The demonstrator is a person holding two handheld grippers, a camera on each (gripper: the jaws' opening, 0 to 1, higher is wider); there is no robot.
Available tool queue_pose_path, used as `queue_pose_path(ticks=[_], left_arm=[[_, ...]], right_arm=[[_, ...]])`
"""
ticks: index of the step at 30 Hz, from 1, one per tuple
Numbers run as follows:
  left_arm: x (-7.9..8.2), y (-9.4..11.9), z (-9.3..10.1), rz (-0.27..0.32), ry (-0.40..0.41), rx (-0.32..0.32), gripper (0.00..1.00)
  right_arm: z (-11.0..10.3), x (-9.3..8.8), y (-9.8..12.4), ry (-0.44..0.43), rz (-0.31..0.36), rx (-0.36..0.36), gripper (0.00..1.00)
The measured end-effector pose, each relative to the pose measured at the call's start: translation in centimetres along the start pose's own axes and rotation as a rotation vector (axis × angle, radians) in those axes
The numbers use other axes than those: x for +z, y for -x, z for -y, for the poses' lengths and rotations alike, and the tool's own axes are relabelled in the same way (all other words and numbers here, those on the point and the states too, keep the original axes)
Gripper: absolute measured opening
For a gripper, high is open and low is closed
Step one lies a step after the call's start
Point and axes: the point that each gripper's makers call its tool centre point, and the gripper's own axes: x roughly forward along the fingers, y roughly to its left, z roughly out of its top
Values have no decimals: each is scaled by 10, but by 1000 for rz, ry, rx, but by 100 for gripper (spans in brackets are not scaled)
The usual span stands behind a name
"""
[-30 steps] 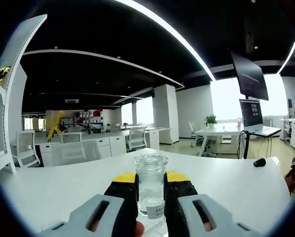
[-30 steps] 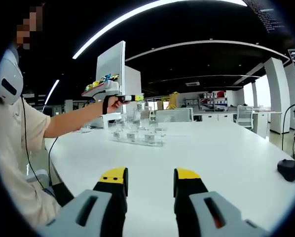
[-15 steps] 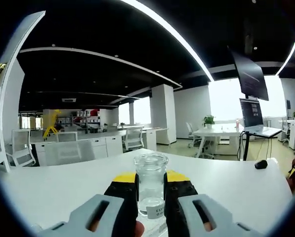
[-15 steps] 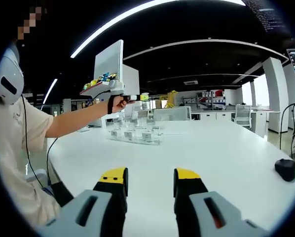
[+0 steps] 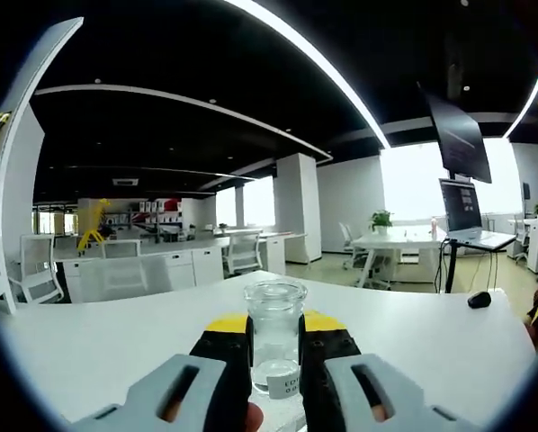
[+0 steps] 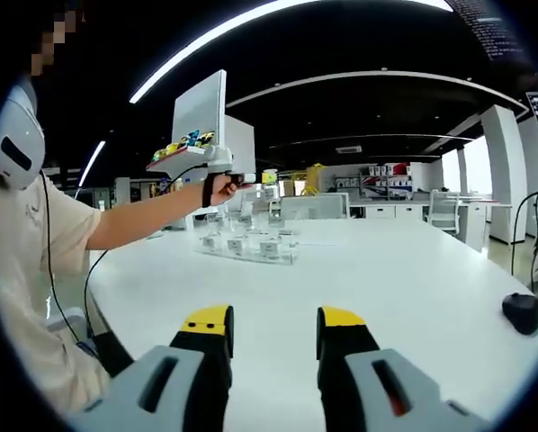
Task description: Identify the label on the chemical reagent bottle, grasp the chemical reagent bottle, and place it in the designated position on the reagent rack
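your left gripper (image 5: 275, 353) pinches the clear reagent bottle (image 5: 275, 346) above the white table (image 5: 413, 342); your right gripper (image 6: 274, 335) rests spread and empty. you're mid-carry: the reagent rack (image 6: 246, 247) sits at eleven o'clock, so lower the bottle into its labelled slot.

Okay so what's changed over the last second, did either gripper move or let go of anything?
The left gripper, seen in the right gripper view, has risen slightly above the reagent rack while carrying the glass reagent bottle. Its jaws stay clamped on the bottle. The right gripper stays open and empty over the white table.
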Motion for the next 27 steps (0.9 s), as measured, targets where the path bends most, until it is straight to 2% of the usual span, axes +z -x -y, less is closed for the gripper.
queue_pose_path(ticks=[6,13,17,27], left_arm=[[-6,-4,-2,-3,3,3,18],[-18,-10,3,-18,2,-4,18],[-21,-10,7,-13,16,-8,19],[-34,-14,12,-33,-11,-10,19]], right_arm=[[1,-1,1,-2,0,-3,37],[2,-4,2,-5,-5,-7,37],[4,-5,3,-6,-5,-10,37],[5,-6,4,-7,-8,-12,37]])
